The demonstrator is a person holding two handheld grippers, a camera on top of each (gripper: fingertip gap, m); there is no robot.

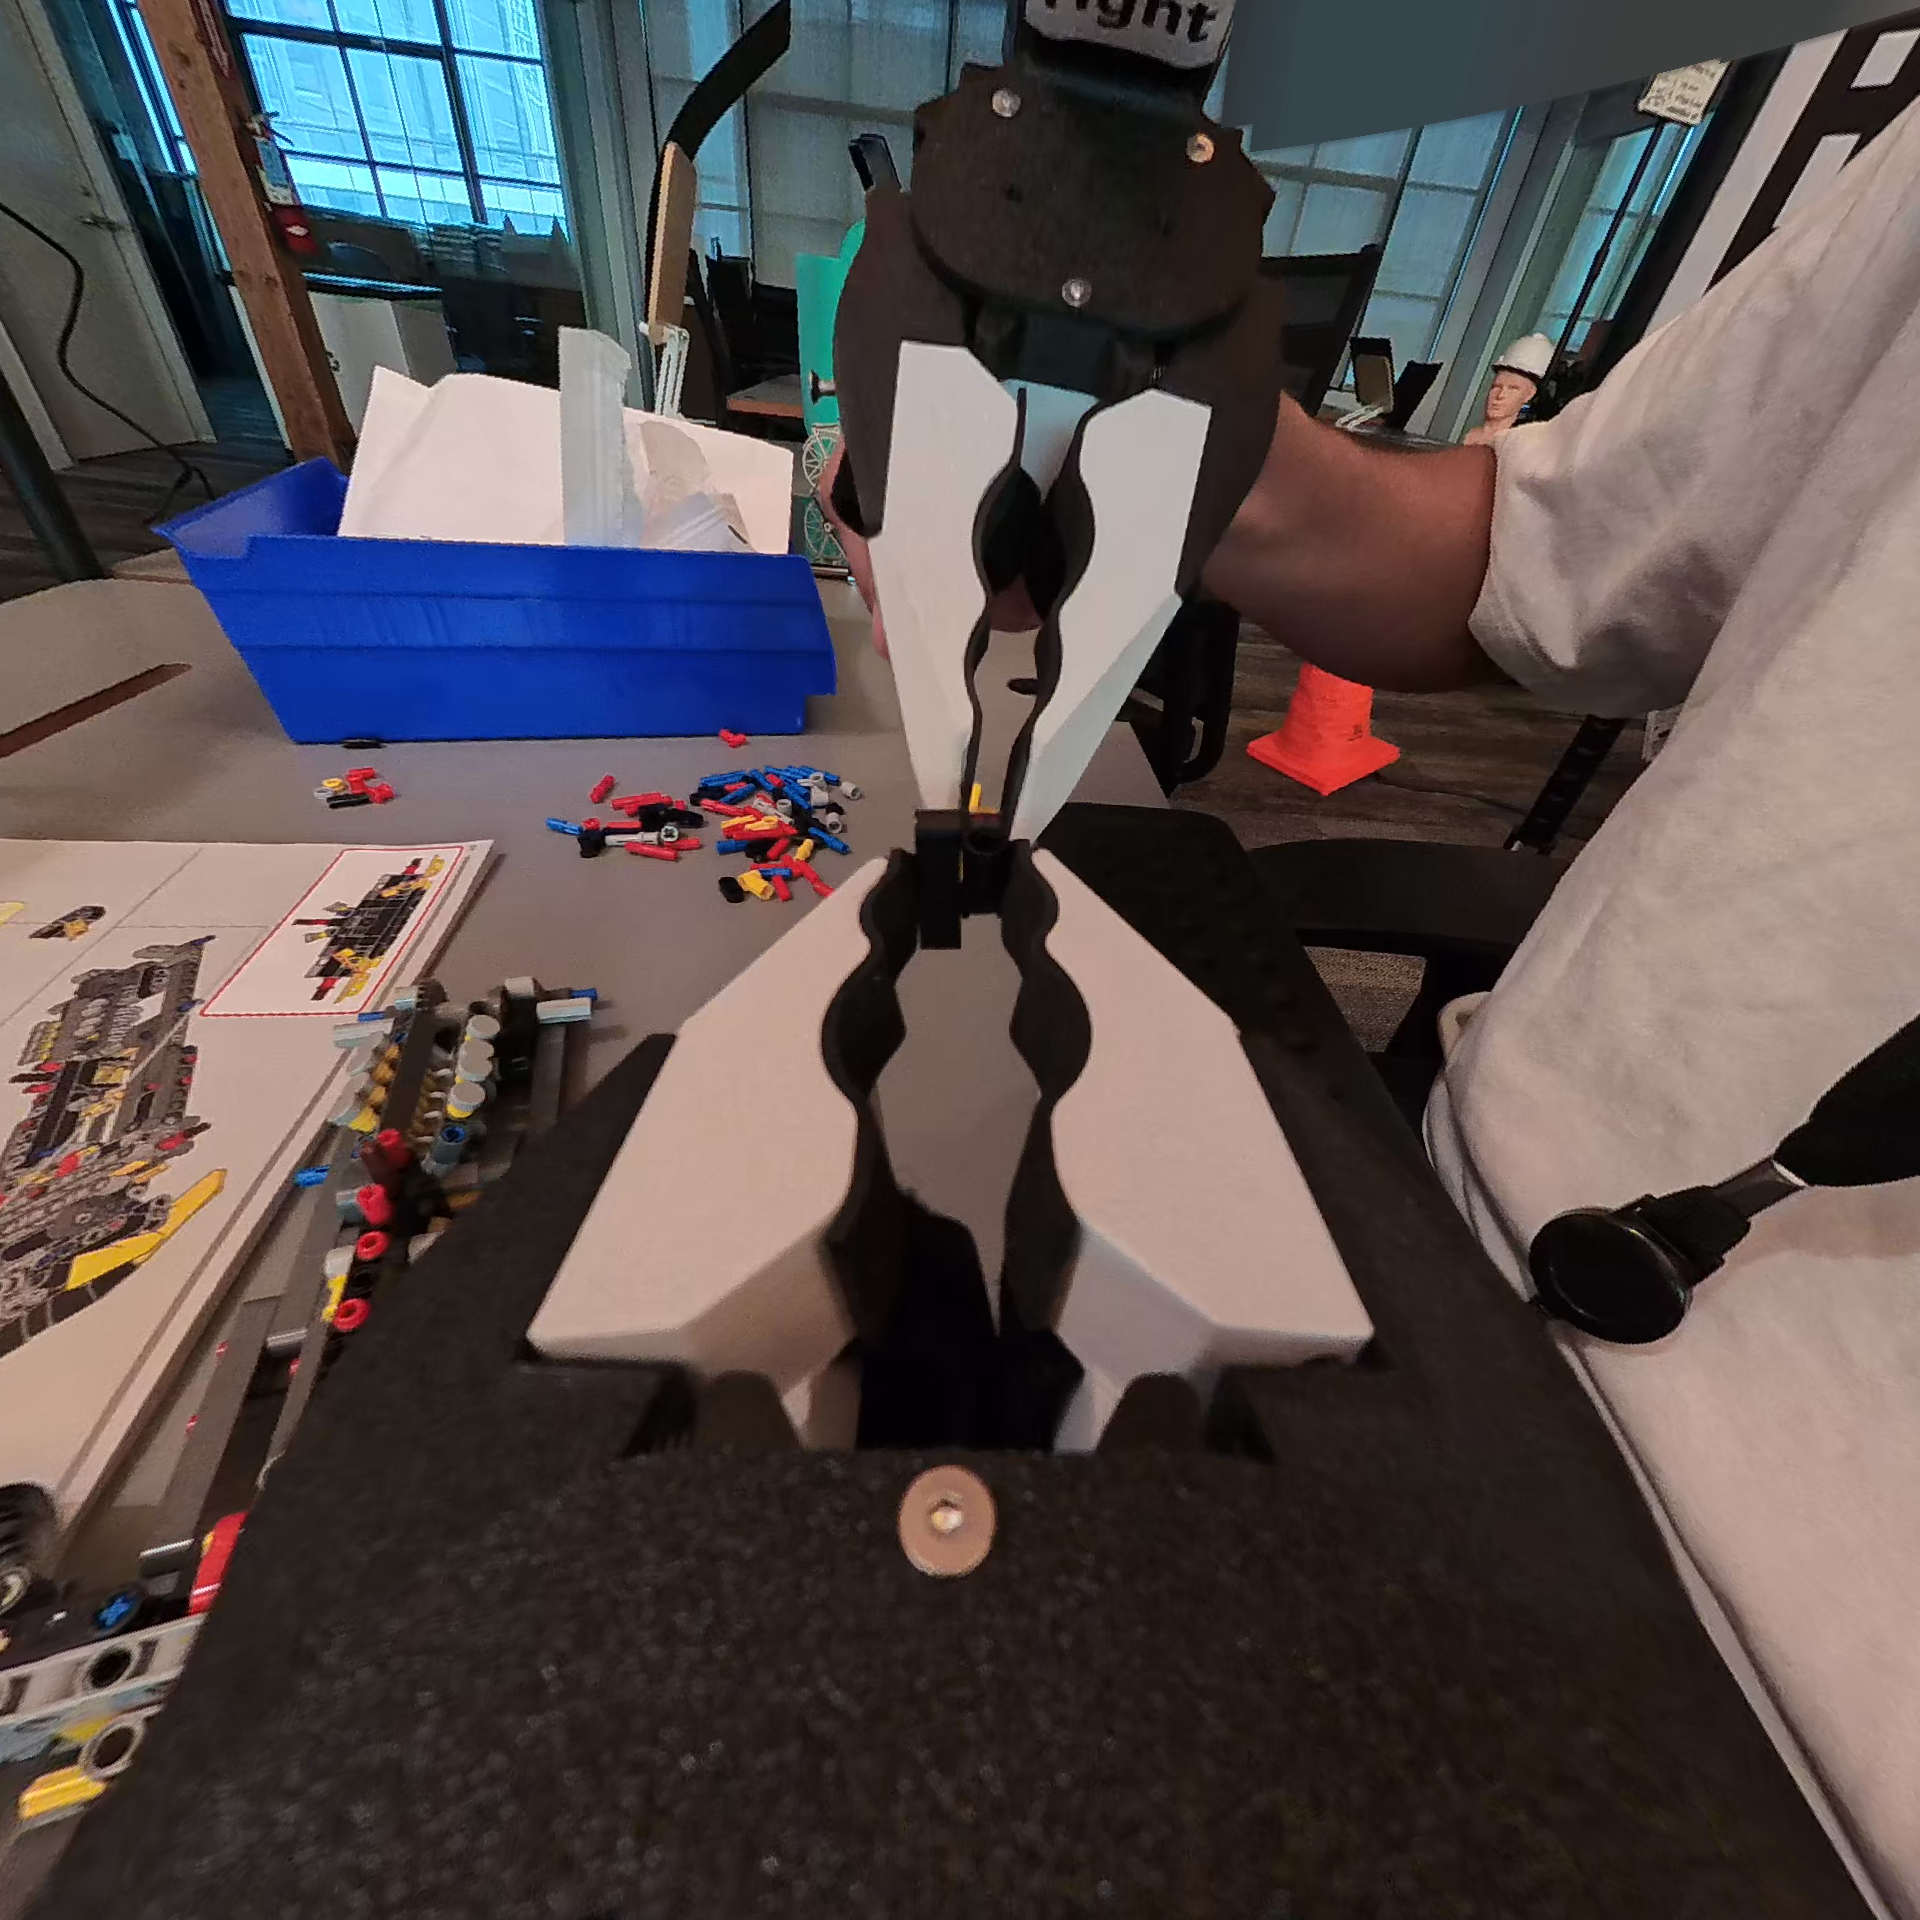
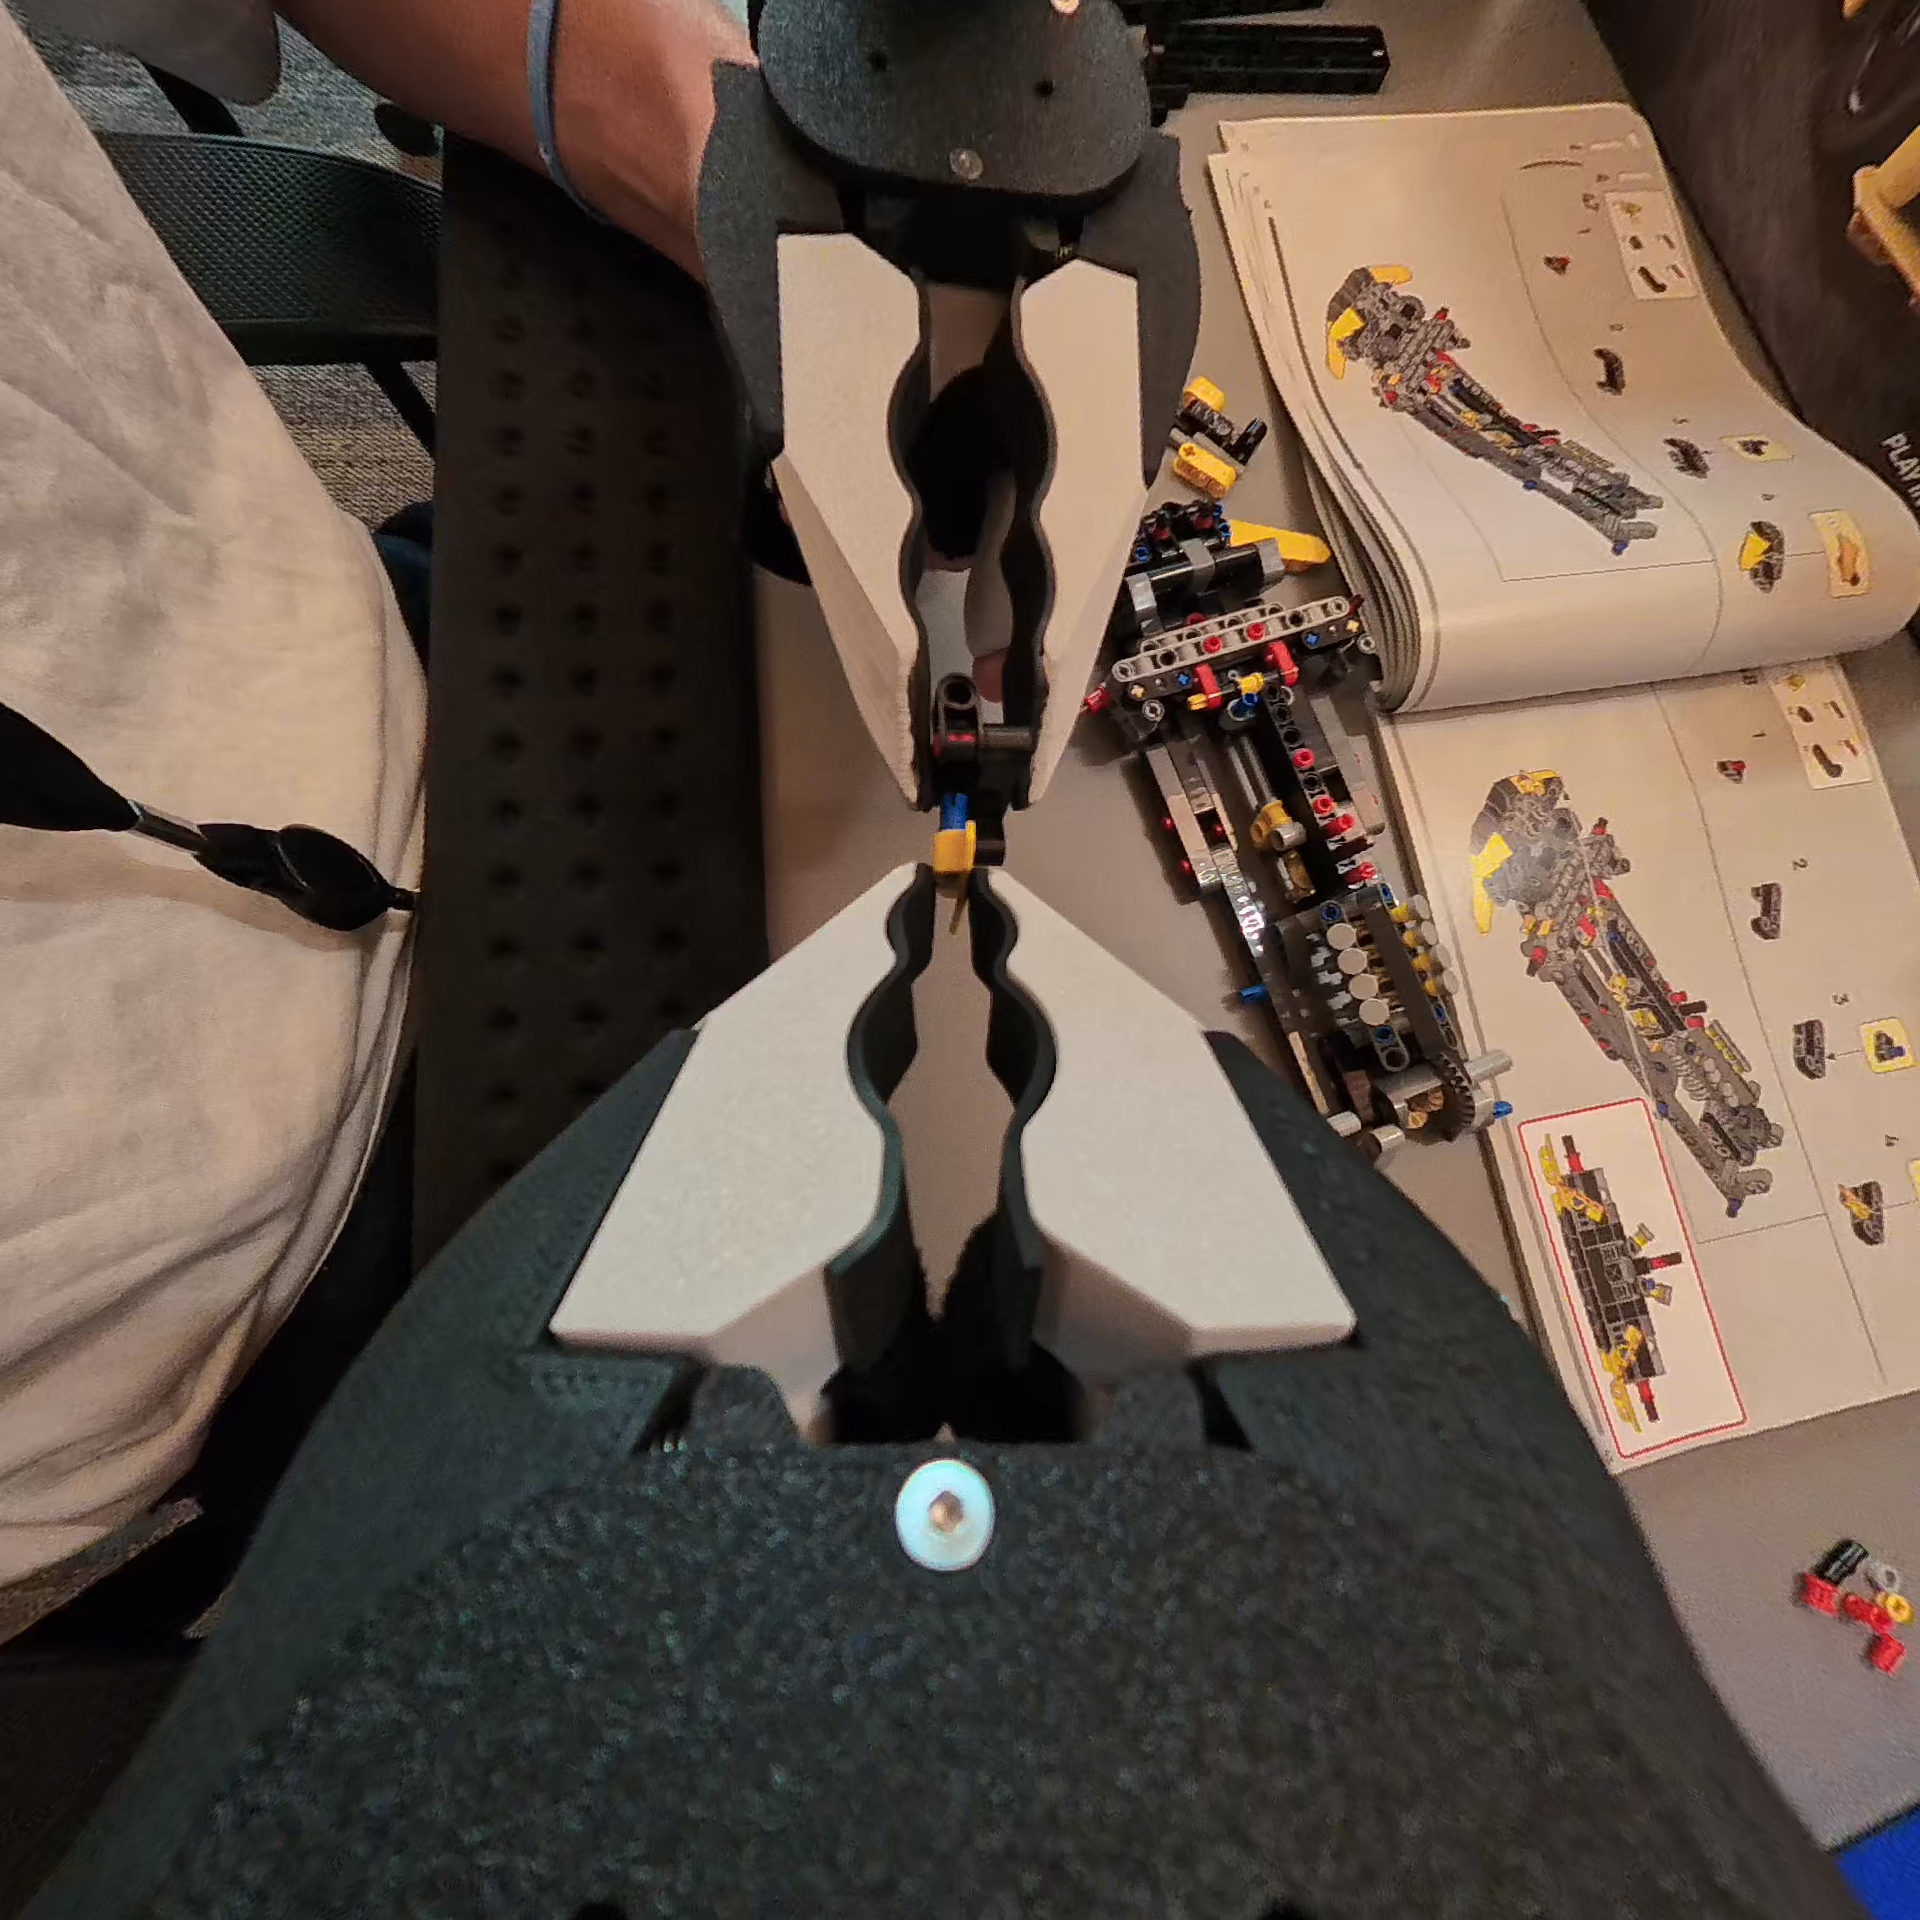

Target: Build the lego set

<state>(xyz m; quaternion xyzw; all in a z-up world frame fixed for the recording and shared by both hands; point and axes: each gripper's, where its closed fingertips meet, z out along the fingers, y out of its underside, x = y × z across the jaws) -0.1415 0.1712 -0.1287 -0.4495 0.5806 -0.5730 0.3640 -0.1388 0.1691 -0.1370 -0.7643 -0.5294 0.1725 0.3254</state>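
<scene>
left hand-held gripper (image 1: 954,862) pinches black piece (image 1: 940,883) | right hand-held gripper (image 2: 954,883) pinches yellow piece (image 2: 952,847)

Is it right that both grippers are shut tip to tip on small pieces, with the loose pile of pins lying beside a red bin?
Not quite: the bin is blue, as the left wrist view shows. The rest holds: the left gripper is shut on a black piece, the right gripper on a yellow piece, tip to tip, and the pile of pins lies beside that bin.

Grippers (image 1: 961,862) tip-to-tip; lego model (image 2: 1288,831) crowds table beside
</scene>
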